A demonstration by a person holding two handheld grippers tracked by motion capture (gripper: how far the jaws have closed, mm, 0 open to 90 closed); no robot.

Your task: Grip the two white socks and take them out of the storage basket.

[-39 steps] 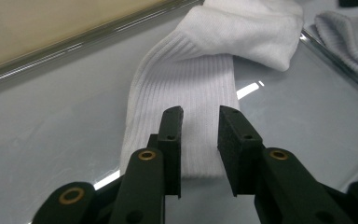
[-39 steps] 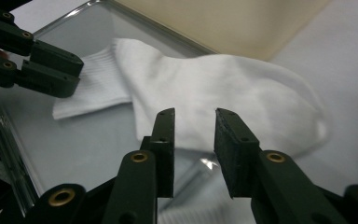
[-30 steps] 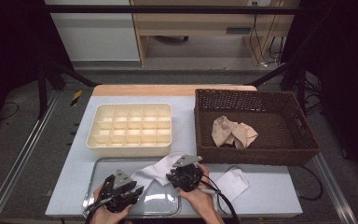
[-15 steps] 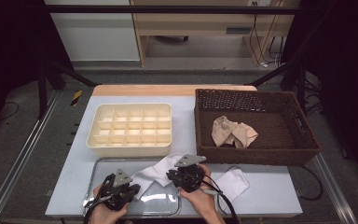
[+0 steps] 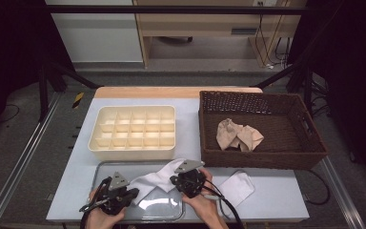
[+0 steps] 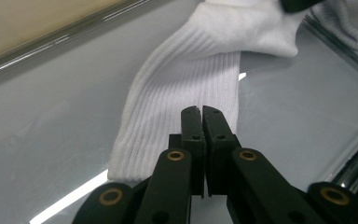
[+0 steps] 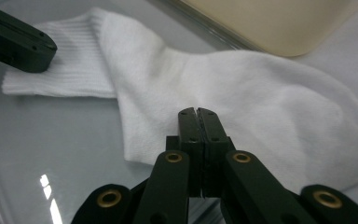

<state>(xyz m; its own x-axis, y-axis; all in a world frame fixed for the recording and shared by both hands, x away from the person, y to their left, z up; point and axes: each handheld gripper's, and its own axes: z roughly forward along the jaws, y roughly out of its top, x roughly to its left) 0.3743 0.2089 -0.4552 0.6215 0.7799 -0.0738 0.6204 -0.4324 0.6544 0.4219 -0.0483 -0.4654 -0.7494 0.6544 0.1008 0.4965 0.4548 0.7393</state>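
At the near edge of the table both hands work over a shiny shallow metal tray (image 5: pixel 106 168), and a white ribbed cotton sock (image 5: pixel 159 177) lies across it, cuff toward the near left, foot running right onto the tray's rim. The left gripper (image 5: pixel 134 192) has its black jaws pressed together at the sock's cuff end; in its own view the tips (image 6: pixel 203 112) meet over the ribbing, though whether fabric is pinched between them I cannot tell. The right gripper (image 5: pixel 173 180) has its jaws together too, tips (image 7: pixel 198 113) at the sock's middle. A second ago both pairs stood wider; they have just been closing, and the hands have hardly moved. Just right of the tray lies a second white sock (image 5: pixel 237 187), folded flat on the grey tabletop. Farther off sit a cream plastic tray of small square compartments (image 5: pixel 133 150) on the left and a dark brown woven basket (image 5: pixel 267 157) on the right, holding crumpled beige cloth (image 5: pixel 238 135). I see no lettering or labels anywhere.
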